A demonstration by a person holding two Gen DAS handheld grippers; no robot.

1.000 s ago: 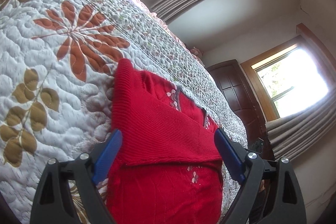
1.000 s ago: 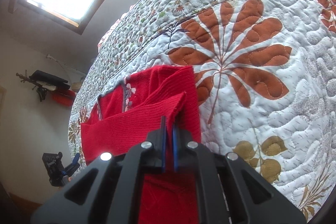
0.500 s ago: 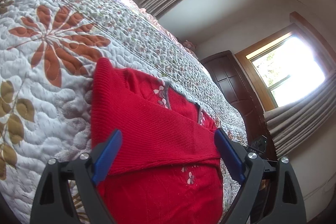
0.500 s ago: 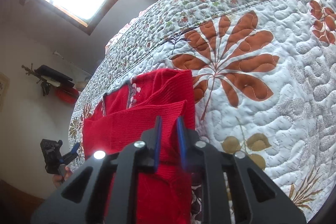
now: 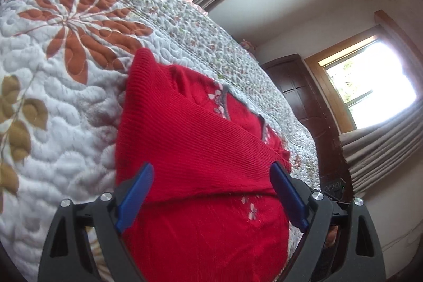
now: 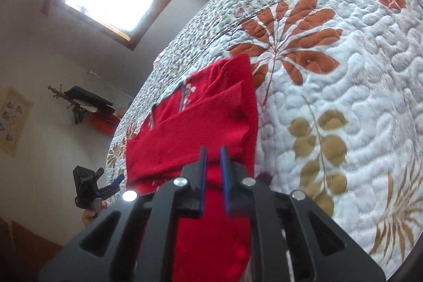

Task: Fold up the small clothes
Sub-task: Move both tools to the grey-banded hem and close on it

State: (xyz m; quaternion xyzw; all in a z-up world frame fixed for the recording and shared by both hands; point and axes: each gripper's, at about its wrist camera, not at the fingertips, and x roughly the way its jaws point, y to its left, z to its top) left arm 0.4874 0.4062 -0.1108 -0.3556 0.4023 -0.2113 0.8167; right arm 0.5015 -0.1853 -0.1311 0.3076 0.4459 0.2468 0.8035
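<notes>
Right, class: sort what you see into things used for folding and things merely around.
For the job: red knitted sweater; left gripper; right gripper; quilted bedspread.

Just around: curtains; dark wooden door; wall shelf; framed picture.

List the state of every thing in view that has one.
Left gripper: open wide, holding nothing.
Right gripper: slightly open, not clamped.
Red knit sweater: lying on the quilt, sleeve folded across the body.
Wooden door: shut.
</notes>
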